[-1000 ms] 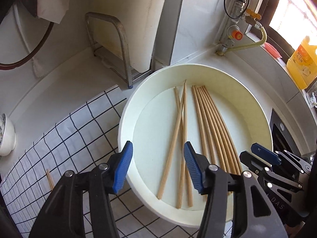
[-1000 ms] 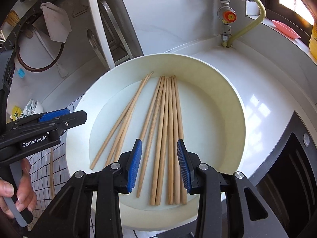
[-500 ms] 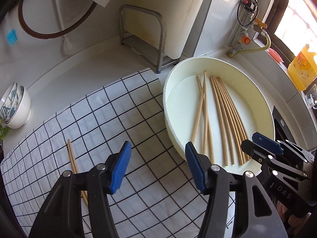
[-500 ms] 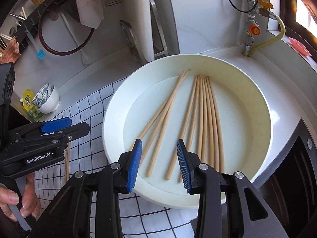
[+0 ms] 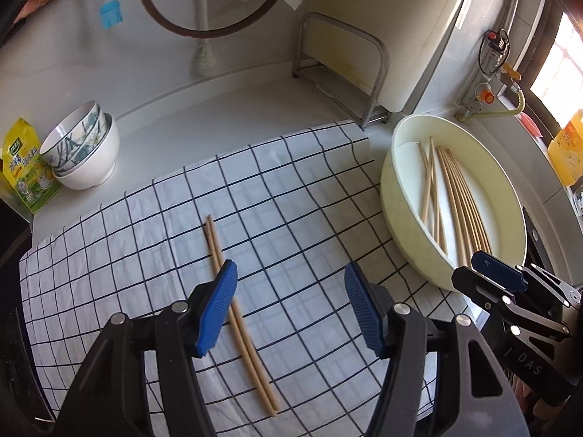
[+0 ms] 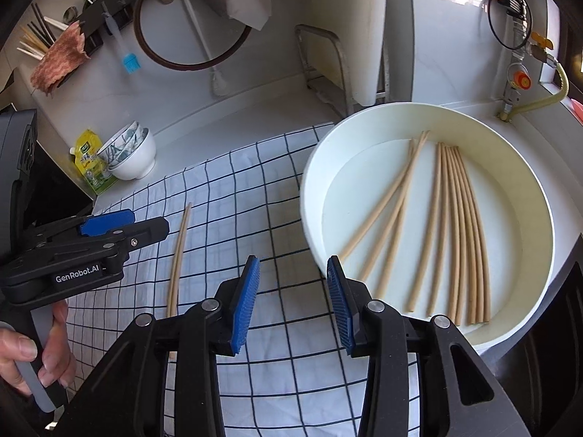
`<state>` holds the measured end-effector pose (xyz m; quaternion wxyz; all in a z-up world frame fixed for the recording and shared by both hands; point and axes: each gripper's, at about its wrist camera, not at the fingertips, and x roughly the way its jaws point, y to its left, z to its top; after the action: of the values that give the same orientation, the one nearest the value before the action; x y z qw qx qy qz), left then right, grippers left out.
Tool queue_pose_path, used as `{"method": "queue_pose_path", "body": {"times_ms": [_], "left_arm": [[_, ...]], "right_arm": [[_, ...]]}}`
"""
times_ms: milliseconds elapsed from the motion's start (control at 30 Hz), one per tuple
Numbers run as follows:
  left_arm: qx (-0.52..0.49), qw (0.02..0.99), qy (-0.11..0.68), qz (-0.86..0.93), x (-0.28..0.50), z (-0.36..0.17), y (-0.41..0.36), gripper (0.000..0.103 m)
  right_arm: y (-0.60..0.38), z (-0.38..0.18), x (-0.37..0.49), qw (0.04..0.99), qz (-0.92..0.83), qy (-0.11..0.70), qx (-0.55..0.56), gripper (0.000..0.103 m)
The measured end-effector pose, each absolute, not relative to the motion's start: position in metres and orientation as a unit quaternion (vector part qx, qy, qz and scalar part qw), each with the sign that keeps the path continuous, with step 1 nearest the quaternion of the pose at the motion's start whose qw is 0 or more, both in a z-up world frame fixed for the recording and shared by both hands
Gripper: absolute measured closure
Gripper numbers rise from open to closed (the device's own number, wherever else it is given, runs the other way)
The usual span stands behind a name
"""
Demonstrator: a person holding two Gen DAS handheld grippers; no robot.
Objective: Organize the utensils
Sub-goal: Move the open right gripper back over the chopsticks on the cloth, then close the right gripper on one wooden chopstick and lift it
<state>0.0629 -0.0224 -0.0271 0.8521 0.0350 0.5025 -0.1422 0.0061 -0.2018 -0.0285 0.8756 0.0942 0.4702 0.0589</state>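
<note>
A pair of wooden chopsticks (image 5: 240, 318) (image 6: 178, 255) lies side by side on the white checked cloth (image 5: 291, 200) (image 6: 277, 364). Several more chopsticks (image 5: 459, 200) (image 6: 448, 225) lie in the round cream basin (image 5: 397, 196) (image 6: 309, 189) at the right. My left gripper (image 5: 289, 304) hangs over the cloth, its jaws opening with nothing between them; the pair runs under its left pad. My right gripper (image 6: 293, 300) hovers over the cloth at the basin's near-left rim, its jaws also opening and empty. A hand holds the left gripper's body (image 6: 73, 255).
Two stacked bowls (image 5: 82, 149) (image 6: 129, 153) and a yellow packet (image 5: 25, 171) stand at the cloth's far left. A metal rack (image 5: 346, 69) and a white board stand behind the basin. A yellow bottle (image 5: 566, 153) sits at the right. A dark stove edge (image 6: 546, 364) borders the basin.
Both grippers have moved left, from over the basin to over the checked cloth. The chopstick pair on the cloth has come into full view. Both pairs of jaws stand a little wider.
</note>
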Motion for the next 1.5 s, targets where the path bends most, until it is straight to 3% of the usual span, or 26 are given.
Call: {"method": "queue_pose_path", "body": {"times_ms": [700,1500], "left_arm": [[-0.021,0.845,0.531,-0.058,0.044,-0.071,0.086,0.037],[-0.034,0.832,0.552,-0.034,0.028,-0.111,0.113,0.035]], "right_arm": [[-0.098,-0.074,0.005,0.846,0.124,0.515,0.056,0.062],[-0.052,-0.132,0.016,0.83,0.121,0.543,0.031,0.061]]}}
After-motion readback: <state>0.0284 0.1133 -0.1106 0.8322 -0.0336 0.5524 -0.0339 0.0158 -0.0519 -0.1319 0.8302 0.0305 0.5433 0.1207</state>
